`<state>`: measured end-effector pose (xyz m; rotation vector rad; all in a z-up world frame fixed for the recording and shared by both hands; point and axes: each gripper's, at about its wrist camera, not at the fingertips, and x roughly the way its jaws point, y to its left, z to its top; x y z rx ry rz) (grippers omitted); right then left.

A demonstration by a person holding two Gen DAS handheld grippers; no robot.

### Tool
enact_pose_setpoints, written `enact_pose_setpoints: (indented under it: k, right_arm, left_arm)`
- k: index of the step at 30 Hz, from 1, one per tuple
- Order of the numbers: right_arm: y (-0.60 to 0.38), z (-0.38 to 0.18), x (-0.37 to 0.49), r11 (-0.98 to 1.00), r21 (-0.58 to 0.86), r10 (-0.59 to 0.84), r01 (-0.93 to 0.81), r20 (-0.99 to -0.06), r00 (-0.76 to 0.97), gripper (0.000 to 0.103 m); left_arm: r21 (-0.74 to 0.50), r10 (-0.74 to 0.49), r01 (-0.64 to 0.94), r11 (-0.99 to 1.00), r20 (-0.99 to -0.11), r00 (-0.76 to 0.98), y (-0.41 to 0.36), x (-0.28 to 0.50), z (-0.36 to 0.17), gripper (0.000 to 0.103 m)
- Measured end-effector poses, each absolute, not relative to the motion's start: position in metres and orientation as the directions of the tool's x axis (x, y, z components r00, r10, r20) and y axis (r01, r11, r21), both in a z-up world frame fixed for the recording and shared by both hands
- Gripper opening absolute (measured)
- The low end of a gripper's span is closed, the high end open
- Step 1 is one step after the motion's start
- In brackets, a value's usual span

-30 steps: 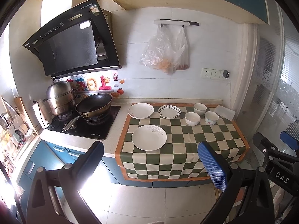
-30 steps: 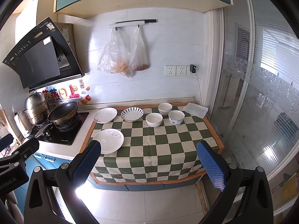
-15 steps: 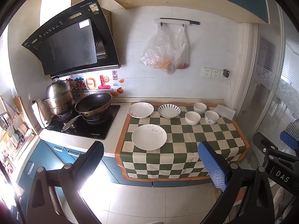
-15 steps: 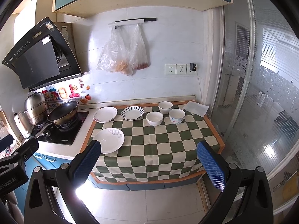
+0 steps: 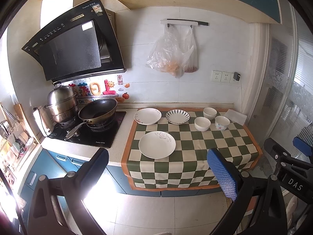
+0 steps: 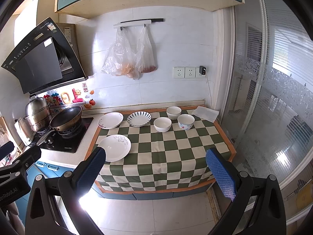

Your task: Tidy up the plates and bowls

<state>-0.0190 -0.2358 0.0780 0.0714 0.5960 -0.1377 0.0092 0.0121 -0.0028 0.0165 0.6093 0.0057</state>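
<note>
On the green checked cloth (image 5: 195, 148) lie a large white plate with a flower print (image 5: 157, 145) near the front, a white plate (image 5: 147, 116) and a striped plate (image 5: 177, 116) at the back. Three bowls stand at the back right: two white bowls (image 5: 202, 123) (image 5: 209, 113) and a patterned bowl (image 5: 222, 122). The same dishes show in the right wrist view: the front plate (image 6: 114, 147), the striped plate (image 6: 139, 118), the patterned bowl (image 6: 185, 121). My left gripper (image 5: 158, 168) and right gripper (image 6: 155, 168) are both open and empty, held well back from the counter above the floor.
A stove (image 5: 88, 131) with a black wok (image 5: 97, 112) and a steel pot (image 5: 61, 105) stands left of the cloth. A folded white cloth (image 5: 235, 116) lies at the back right. Plastic bags (image 5: 174, 56) hang on the wall. A glass partition (image 6: 273, 98) is on the right.
Both grippers have crept slightly closer to the counter. Nothing on the cloth has moved.
</note>
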Motion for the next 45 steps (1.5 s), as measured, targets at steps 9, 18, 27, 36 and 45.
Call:
enact_pose_setpoints:
  k: [9, 18, 27, 36, 45]
  right_arm:
    - [-0.232, 0.055, 0.007, 0.982, 0.063, -0.109, 0.180, -0.592, 0.798, 0.103]
    - [-0.205, -0.051, 0.123, 0.984, 0.157, 0.069, 0.082, -0.765, 0.640, 0.103]
    - [-0.197, -0.175, 0.295, 0.961, 0.274, 0.231, 0.040, -0.874, 0.428, 0.101]
    - [-0.201, -0.311, 0.456, 0.939, 0.341, 0.331, 0.038, -0.930, 0.159, 0.073]
    - [-0.197, -0.404, 0.541, 0.906, 0.419, 0.422, 0.054, -0.905, -0.052, 0.048]
  left_arm:
    - [0.023, 0.032, -0.023, 0.999, -0.593, 0.804, 0.036, 0.054, -0.017, 0.103]
    - [-0.005, 0.076, -0.123, 0.992, -0.759, 0.646, 0.110, 0.166, -0.114, 0.103]
    - [-0.099, -0.021, -0.162, 0.982, -0.904, 0.426, 0.135, 0.299, -0.224, 0.097]
    - [-0.099, -0.070, -0.184, 0.978, -0.985, 0.158, 0.125, 0.424, -0.339, 0.070]
    - [-0.116, -0.115, -0.183, 0.976, -0.993, 0.019, 0.128, 0.475, -0.402, 0.052]
